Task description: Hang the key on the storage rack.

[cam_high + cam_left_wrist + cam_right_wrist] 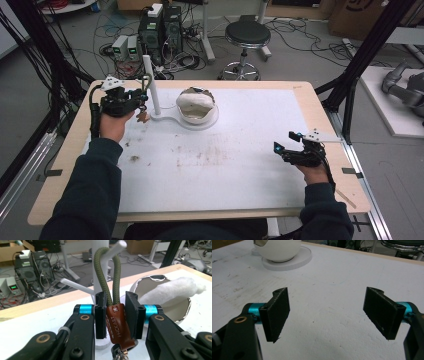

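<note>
**A:** Keychain (117,323) update: left gripper (116,315) has its jaws pinched on the brown leather tab, green cord loop (107,272) hooked over a peg of the white stand (151,85), at 11 o'clock on the table (240,170). Right gripper (327,312) hangs wide open, holding nothing, at 4 o'clock.

**B:** I'd guess tugging sideways could tip the stand or knock the bowl (196,106) at 12. Plenty of free mat toward 6; table edge is close at 9.

keyring (120,352) — cut off at bottom edge | tag lettering (117,325) — unreadable
</note>
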